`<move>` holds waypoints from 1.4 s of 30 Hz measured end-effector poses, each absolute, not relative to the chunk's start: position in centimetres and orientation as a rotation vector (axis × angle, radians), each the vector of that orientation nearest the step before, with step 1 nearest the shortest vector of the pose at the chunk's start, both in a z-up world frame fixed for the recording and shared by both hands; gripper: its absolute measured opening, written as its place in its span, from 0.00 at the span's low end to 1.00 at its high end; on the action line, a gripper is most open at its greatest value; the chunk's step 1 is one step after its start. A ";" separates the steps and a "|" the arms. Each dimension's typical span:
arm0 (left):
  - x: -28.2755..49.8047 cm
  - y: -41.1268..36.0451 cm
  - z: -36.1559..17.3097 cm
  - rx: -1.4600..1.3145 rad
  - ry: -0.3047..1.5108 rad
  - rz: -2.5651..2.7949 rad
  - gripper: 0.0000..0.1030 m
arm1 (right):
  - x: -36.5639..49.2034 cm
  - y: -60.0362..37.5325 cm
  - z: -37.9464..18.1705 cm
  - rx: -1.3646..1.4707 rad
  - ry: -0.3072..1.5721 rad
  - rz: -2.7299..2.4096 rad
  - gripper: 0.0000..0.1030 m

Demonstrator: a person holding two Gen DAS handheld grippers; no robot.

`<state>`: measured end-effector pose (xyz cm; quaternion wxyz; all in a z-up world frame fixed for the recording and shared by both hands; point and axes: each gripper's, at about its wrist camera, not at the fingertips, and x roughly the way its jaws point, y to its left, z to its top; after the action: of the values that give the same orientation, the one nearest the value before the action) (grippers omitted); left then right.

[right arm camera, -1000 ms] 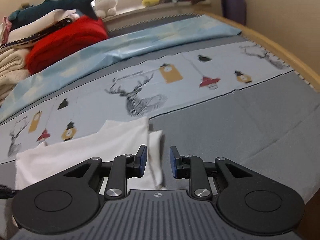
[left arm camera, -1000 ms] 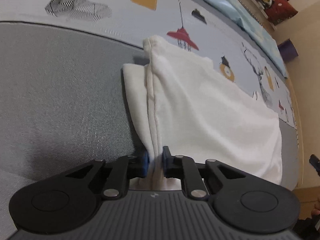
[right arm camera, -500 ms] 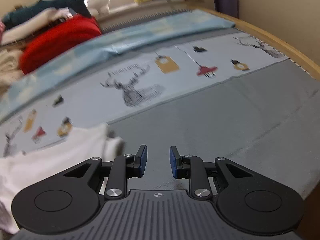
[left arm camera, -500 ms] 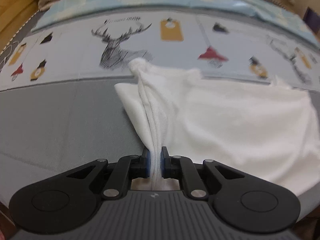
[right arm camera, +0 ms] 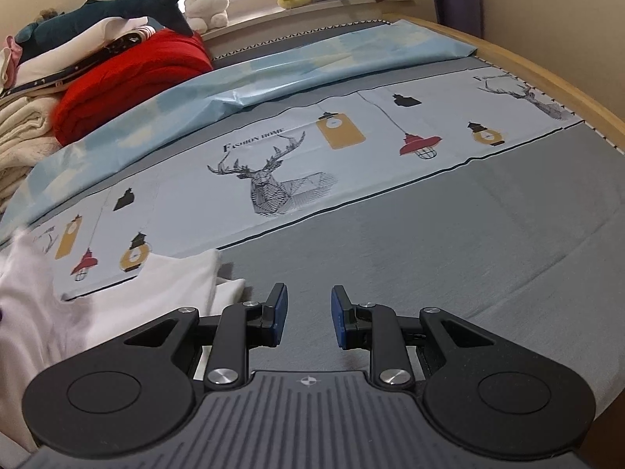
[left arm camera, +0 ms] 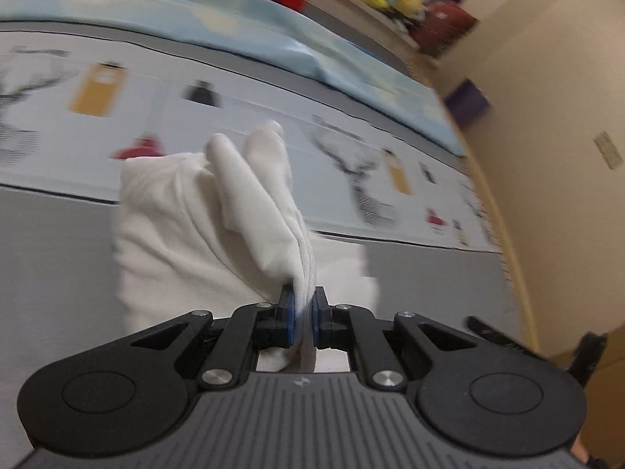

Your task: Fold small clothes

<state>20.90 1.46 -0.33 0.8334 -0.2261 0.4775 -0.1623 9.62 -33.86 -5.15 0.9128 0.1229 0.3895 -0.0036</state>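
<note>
Left gripper: jaws clenched on bunched edge of white garment, gap nearly nil. Garment lifted above bed; gathered ridge runs from jaws away toward printed sheet band. Lower garment hidden behind gripper body; surroundings blurred.

Right gripper: jaws released, partly apart, nothing between, above grey bed area. Garment edge left of jaws, cut off at frame edge.
</note>
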 end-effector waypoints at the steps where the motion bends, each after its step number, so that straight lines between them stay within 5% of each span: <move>1: 21.4 -0.2 -0.3 -0.479 1.015 -0.364 0.08 | 9.7 -34.0 -5.2 0.246 0.803 -0.009 0.25; 11: 23.8 -13.0 -3.1 -0.412 1.097 -0.577 0.12 | 9.9 -34.8 -5.8 0.241 0.821 -0.029 0.25; 17: 23.5 -8.4 -1.4 -0.444 1.005 -0.543 0.16 | 10.5 -33.7 -6.2 0.279 0.845 0.017 0.25; 23: 22.0 -3.9 -2.1 -0.358 1.082 -0.482 0.16 | 11.4 -31.7 -8.1 0.439 0.997 0.169 0.39; 28: 19.5 -2.8 -3.6 -0.235 1.159 -0.520 0.16 | 11.7 -28.9 -10.5 0.449 1.178 0.263 0.39; 32: 18.4 -3.0 -5.3 -0.193 1.183 -0.585 0.16 | 10.7 -28.4 -10.1 0.414 1.163 0.294 0.13; 42: 17.3 -4.9 -12.4 0.008 1.357 -0.635 0.15 | 10.7 -29.8 -10.7 0.325 1.210 0.210 0.19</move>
<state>17.27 -4.90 -12.39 0.7324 0.0039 0.6168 -0.2884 10.72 -29.80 -10.66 0.8050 0.1518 0.5651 0.0980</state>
